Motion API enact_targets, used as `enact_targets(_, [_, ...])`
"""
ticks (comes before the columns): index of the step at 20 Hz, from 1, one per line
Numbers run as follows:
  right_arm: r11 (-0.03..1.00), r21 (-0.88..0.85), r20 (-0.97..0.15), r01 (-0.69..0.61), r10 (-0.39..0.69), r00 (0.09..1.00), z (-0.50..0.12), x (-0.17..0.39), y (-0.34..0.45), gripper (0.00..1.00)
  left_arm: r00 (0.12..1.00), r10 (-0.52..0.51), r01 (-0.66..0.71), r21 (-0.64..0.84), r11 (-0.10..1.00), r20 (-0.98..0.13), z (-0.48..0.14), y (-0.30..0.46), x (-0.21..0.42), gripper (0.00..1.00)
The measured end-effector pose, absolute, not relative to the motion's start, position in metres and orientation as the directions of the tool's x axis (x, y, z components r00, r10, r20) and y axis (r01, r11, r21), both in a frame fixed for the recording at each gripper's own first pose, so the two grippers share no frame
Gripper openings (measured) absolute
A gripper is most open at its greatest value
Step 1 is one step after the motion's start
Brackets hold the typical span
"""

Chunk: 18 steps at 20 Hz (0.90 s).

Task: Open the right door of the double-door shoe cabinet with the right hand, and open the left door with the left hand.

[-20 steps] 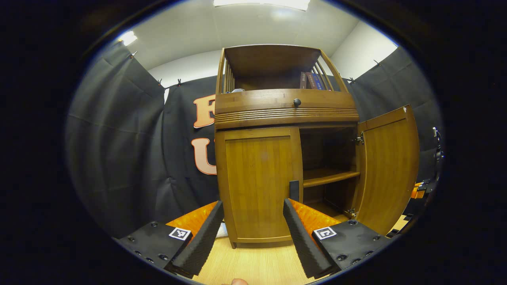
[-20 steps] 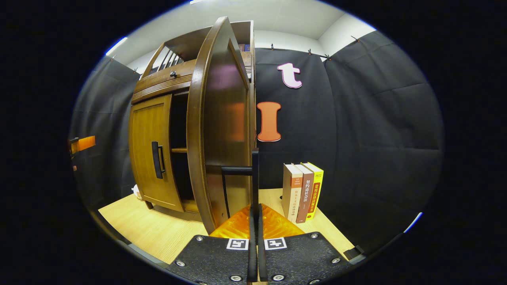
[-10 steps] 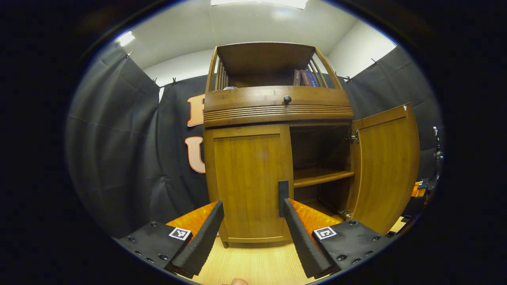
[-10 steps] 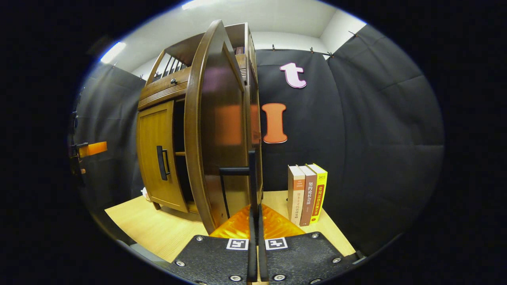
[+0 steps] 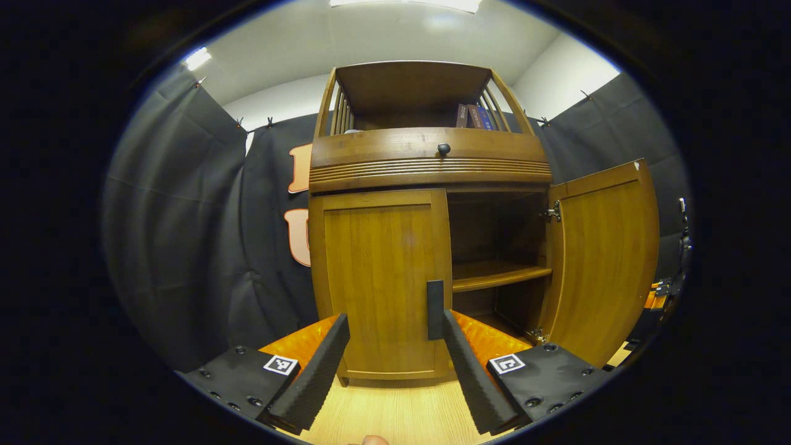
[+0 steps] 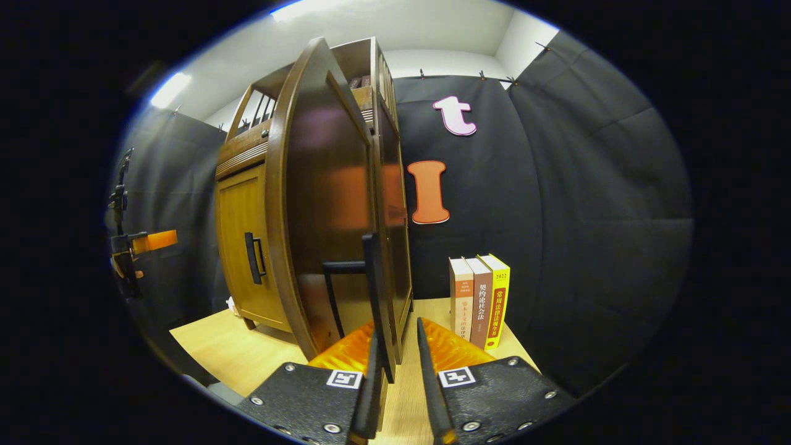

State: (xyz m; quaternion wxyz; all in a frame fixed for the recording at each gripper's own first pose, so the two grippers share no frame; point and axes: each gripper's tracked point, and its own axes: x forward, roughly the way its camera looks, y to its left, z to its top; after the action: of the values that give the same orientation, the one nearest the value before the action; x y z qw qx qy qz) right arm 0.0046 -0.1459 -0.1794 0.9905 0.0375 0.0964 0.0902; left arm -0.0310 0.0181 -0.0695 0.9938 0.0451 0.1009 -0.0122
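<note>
At the table's back edge the cabinet (image 5: 426,167) has its left door (image 5: 380,281) shut, and the spread left gripper (image 5: 395,364), off-centre, could miss the handle (image 5: 435,309) when closing.

The left gripper view looks from low and close, straight at the front of the shoe cabinet (image 5: 426,247), tilted upward so the ceiling lights crown the top of the frame; its own gripper (image 5: 395,371) sits at the bottom edge. The right gripper view stands near the cabinet's right side, facing along the edge of the open right door (image 6: 321,210), which rises through the centre of the frame, with three upright books (image 6: 479,300) right of centre. Both views share the closed left door (image 5: 377,278), its dark handle (image 5: 435,301), the open right door and the light wooden tabletop (image 5: 401,414).
</note>
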Motion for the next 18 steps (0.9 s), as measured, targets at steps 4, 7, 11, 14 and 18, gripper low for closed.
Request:
enact_targets(4, [0.985, 0.085, -0.188, -0.151, 0.165, 0.968, -0.180, 0.003, -0.148, 0.46, 0.977, -0.020, 0.040, 0.091, 0.995, -0.212, -0.073, 0.017, -0.026, 0.94])
enact_targets(7, [0.986, 0.088, -0.192, -0.143, 0.158, 0.969, -0.181, 0.002, -0.150, 0.60, 0.976, -0.030, 0.051, 0.092, 0.994, -0.217, -0.077, 0.015, -0.020, 0.94])
enact_targets(11, [0.987, 0.090, -0.204, -0.135, 0.151, 0.967, -0.181, -0.008, -0.158, 0.71, 0.972, -0.045, 0.067, 0.089, 0.994, -0.229, -0.084, 0.008, -0.011, 0.94])
enact_targets(14, [0.986, 0.099, -0.187, -0.137, 0.154, 0.970, -0.175, -0.024, -0.164, 0.60, 0.971, -0.053, 0.076, 0.092, 0.993, -0.234, -0.088, 0.002, 0.005, 0.94])
enact_targets(18, [0.991, 0.073, -0.180, -0.108, 0.120, 0.976, -0.171, -0.038, -0.175, 0.70, 0.963, -0.069, 0.092, 0.078, 0.993, -0.260, -0.107, -0.013, 0.036, 0.94])
